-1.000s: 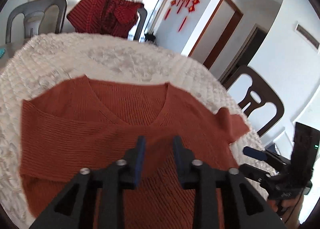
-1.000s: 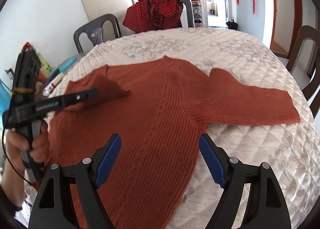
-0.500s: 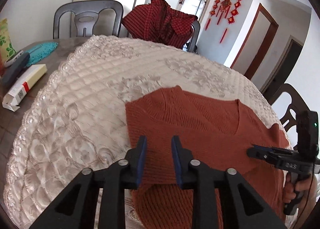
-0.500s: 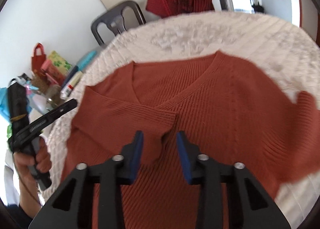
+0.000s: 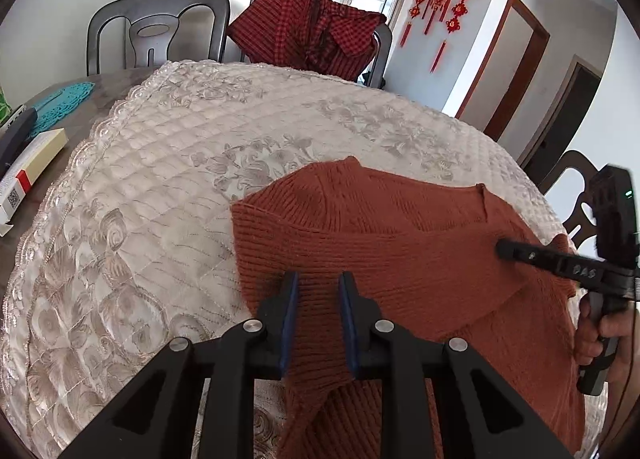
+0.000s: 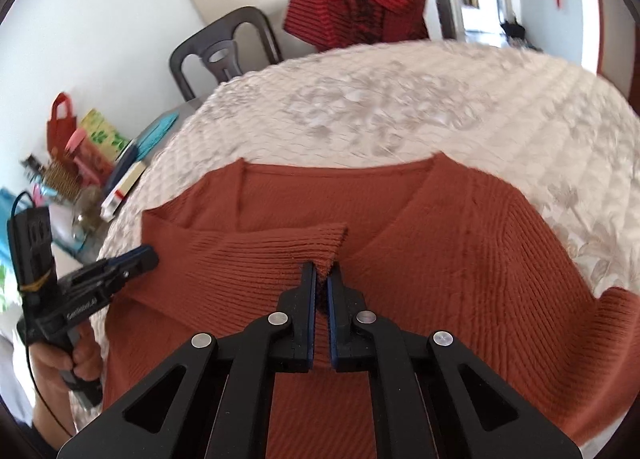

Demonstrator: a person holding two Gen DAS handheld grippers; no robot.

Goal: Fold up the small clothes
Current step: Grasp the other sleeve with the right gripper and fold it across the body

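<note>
Tabletop (image 5: pixel 160 187) under a quilted cream cloth carries the rust sweater (image 6: pixel 460 259), lying flat with one sleeve (image 6: pixel 256 255) folded across its chest. Right gripper (image 6: pixel 322 279) has its fingers pinching that sleeve's cuff. Left gripper (image 5: pixel 316 299) hovers over the sweater's folded edge, fingers narrowly spread, gripping nothing.

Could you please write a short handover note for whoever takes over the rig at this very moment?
Right gripper: shut on the cuff of the sleeve, which lies folded across the chest of the rust sweater.
Left gripper: part open, its fingers either side of the folded knit near the sweater's edge; a grip cannot be confirmed.
The sweater lies on the quilted tablecloth.
Done: one sleeve folded in.
Left: release the cuff, fold the other sleeve, then fold the body.
</note>
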